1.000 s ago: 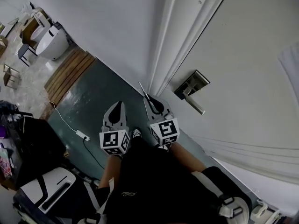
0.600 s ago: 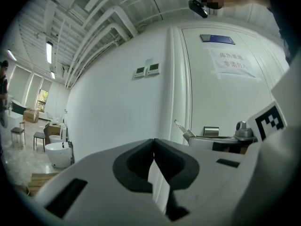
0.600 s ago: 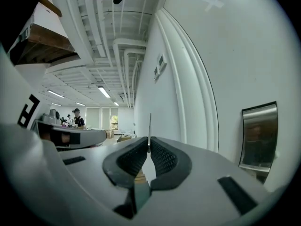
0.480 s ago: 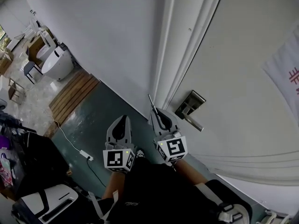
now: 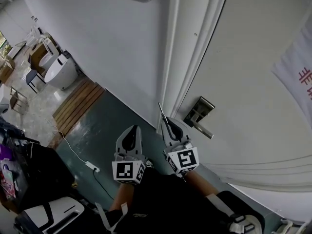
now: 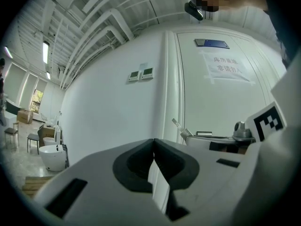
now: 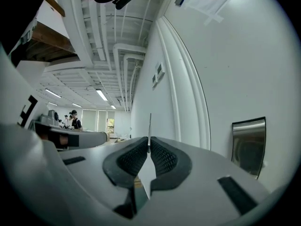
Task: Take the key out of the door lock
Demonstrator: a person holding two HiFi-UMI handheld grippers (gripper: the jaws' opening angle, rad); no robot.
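A white door bore a paper notice in red Chinese characters, too small to read with certainty. Near the door's left edge sat the metal lock plate with its lever. The right tool, the nearer one, pinched the thin key. The key pointed along the door frame, just left of the plate and apart from it. The left tool was pressed together, empty.

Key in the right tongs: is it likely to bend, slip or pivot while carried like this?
The key looks like a thin, straight metal blade, so probably stiff and light. The right tongs pinch only its near end between ribbed pads, so it may pivot if its tip knocks the door. Smooth metal could slip, though the ribbing should help.
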